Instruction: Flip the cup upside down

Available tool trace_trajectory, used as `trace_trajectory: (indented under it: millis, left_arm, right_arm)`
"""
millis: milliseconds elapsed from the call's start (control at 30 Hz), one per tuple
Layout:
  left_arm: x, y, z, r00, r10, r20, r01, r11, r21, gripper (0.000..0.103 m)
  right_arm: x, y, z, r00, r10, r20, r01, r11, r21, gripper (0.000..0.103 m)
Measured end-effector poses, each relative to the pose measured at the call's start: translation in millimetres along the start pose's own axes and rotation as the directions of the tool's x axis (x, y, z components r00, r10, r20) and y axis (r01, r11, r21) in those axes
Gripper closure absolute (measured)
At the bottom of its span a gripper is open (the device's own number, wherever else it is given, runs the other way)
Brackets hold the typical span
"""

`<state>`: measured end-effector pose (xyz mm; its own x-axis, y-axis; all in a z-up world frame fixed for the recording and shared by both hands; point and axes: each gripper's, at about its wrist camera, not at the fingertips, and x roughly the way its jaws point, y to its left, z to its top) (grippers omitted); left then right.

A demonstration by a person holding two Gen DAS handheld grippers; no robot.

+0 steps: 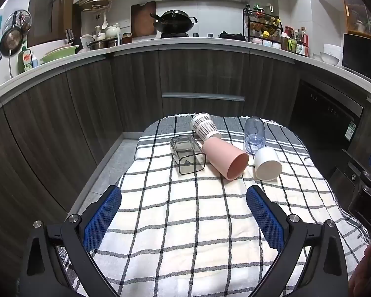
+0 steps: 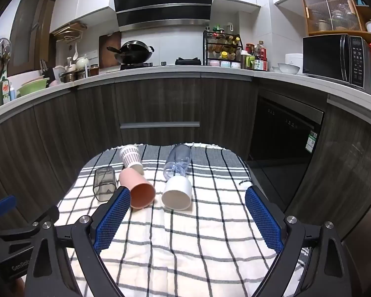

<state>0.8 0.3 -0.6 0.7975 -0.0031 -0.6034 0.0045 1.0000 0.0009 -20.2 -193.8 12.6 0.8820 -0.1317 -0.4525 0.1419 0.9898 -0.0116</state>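
Several cups lie on their sides on a checked cloth (image 1: 185, 210). In the left wrist view they are a pink cup (image 1: 225, 159), a white cup (image 1: 267, 163), a smoky square glass (image 1: 187, 156), a dotted white cup (image 1: 205, 126) and a clear blue cup (image 1: 254, 135). The right wrist view shows the pink cup (image 2: 137, 189), white cup (image 2: 176, 193), square glass (image 2: 104, 183), dotted cup (image 2: 131, 159) and blue cup (image 2: 178, 162). My left gripper (image 1: 184, 195) is open and empty, short of the cups. My right gripper (image 2: 188, 199) is open and empty, just before the white cup.
The cloth (image 2: 185, 235) covers a small table in front of dark kitchen cabinets (image 1: 160, 79). A dishwasher (image 2: 284, 136) stands at the right. The counter (image 1: 185, 42) behind carries a wok, bottles and dishes. The right gripper's body (image 1: 368, 193) shows at the left view's right edge.
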Motion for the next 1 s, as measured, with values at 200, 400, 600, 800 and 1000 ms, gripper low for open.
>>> trace_trajectory:
  millis: [200,400,600,800,1000]
  left_arm:
    - [3.8,-1.8,0.9,1.000,0.009,0.011,-0.009,1.000,0.010,0.000]
    - [0.7,-4.4,1.6,1.000,0.008,0.017,-0.008,1.000,0.009,0.000]
    - [-3.3,-1.9,1.5,1.000,0.006,0.020,-0.006,1.000,0.006,0.000]
    - [-3.4,-4.0,2.5,1.000,0.005,0.020,-0.005,1.000,0.009,0.000]
    - [-4.0,-4.3,2.7,1.000,0.006,0.022,-0.006,1.000,0.007,0.000]
  right_arm:
    - [0.5,0.3,0.2,1.000,-0.004,-0.002,0.004,1.000,-0.002,0.009]
    - [0.6,0.9,1.9,1.000,-0.002,0.000,0.002,1.000,0.000,0.009]
    - [-1.2,0.6,1.7,1.000,-0.001,-0.002,0.001,1.000,0.001,0.009]
    - [-0.8,0.5,1.3,1.000,-0.001,-0.003,0.001,1.000,0.001,0.009]
    - [-0.3,-0.9,0.2,1.000,-0.001,-0.003,0.001,1.000,0.002,0.009]
